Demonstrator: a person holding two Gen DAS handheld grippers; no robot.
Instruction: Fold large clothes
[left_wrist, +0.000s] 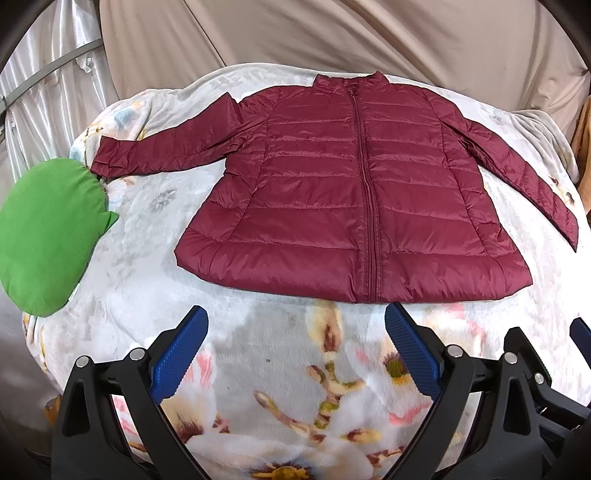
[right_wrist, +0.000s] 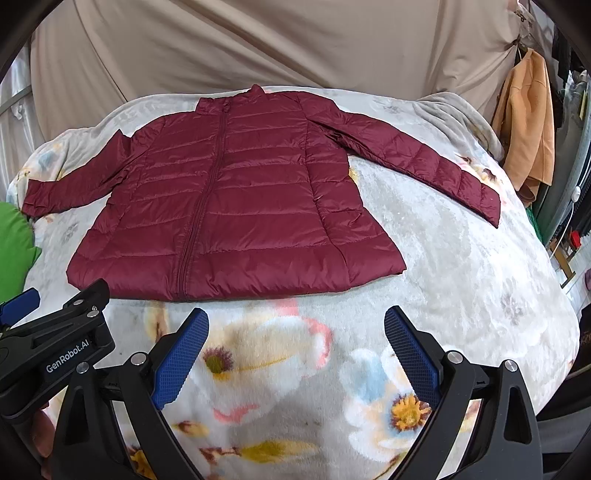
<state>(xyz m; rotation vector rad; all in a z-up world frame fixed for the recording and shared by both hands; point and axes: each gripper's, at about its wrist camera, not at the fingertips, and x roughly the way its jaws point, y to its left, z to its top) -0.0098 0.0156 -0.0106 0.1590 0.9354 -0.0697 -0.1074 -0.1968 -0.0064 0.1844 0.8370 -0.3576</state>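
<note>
A dark red quilted jacket (left_wrist: 351, 192) lies flat and zipped on a flowered blanket (left_wrist: 295, 369), collar away from me, both sleeves spread out. It also shows in the right wrist view (right_wrist: 229, 206). My left gripper (left_wrist: 295, 332) is open and empty, hovering over the blanket just short of the jacket's hem. My right gripper (right_wrist: 295, 332) is open and empty too, in front of the hem's right part. The left gripper's body shows at the left of the right wrist view (right_wrist: 55, 343).
A green cushion (left_wrist: 44, 236) lies at the blanket's left edge by the left sleeve cuff. A beige cloth backdrop (right_wrist: 258, 44) hangs behind. An orange garment (right_wrist: 528, 122) hangs at the right, past the blanket's edge.
</note>
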